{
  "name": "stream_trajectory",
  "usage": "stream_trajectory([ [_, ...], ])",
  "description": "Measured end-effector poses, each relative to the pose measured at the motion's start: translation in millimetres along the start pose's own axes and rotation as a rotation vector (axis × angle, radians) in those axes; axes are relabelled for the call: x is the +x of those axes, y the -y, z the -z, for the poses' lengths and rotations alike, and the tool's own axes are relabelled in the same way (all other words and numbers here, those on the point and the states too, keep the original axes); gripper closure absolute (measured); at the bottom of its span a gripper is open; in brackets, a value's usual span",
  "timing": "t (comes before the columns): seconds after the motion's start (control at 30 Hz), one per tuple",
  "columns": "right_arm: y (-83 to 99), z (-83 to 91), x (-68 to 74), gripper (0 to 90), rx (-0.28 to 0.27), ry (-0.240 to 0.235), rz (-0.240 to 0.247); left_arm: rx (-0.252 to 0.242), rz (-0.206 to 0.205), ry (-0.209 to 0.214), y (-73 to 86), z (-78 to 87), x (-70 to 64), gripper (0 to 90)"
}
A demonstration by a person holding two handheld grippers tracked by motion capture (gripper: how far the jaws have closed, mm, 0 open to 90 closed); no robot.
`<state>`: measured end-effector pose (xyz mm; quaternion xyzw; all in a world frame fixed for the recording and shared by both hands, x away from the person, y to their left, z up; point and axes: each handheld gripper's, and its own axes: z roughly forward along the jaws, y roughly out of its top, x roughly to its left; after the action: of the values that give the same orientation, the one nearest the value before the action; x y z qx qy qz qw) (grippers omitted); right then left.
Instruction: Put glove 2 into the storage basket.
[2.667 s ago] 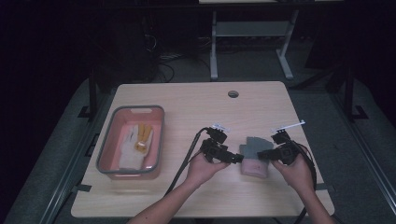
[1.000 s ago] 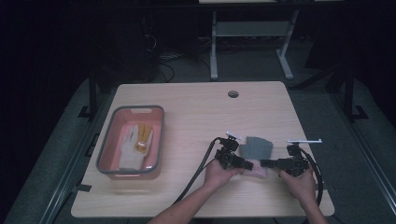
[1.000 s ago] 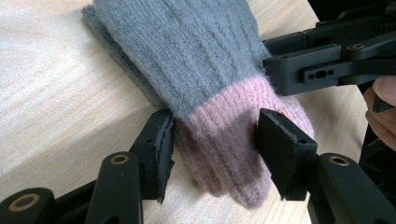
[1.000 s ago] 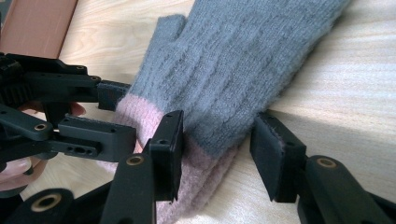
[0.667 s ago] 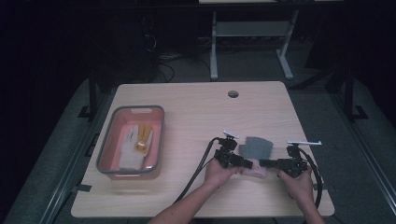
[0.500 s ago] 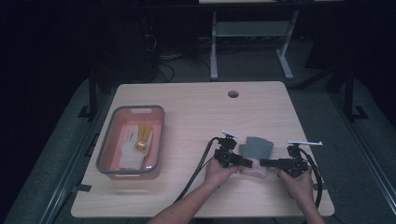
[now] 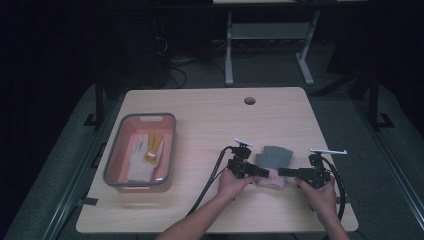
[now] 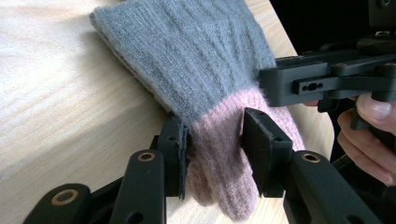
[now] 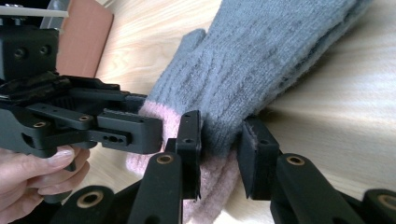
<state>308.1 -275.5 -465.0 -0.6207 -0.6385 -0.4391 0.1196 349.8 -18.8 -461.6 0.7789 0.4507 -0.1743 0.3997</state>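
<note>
A knitted glove, grey with a pink cuff (image 7: 272, 160), lies near the table's front right. In the left gripper view the glove (image 8: 205, 88) has its pink cuff pinched between the jaws of my left gripper (image 8: 215, 149). In the right gripper view the glove (image 9: 261, 65) is pinched at the seam of grey and pink by my right gripper (image 9: 219, 149). From above, my left gripper (image 7: 262, 173) and right gripper (image 7: 281, 171) face each other across the cuff, tips close together.
A pink-lined grey tray (image 7: 112, 165) stands at the table's left with a white glove (image 7: 137, 160) and a yellow item (image 7: 152, 147) in it. A cable hole (image 7: 249, 100) sits near the far edge. Cables trail off the front edge.
Both grippers and the glove came nearer the front edge early on. Over the last second they have held almost still on the cuff.
</note>
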Motion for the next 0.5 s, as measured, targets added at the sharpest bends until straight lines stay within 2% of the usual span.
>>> stream_trajectory([
  [0.5,-11.1,-1.5,26.1,71.6,-0.007,-0.035,0.048,-0.053,-0.011,0.014,-1.7,31.0,1.0,61.7],
])
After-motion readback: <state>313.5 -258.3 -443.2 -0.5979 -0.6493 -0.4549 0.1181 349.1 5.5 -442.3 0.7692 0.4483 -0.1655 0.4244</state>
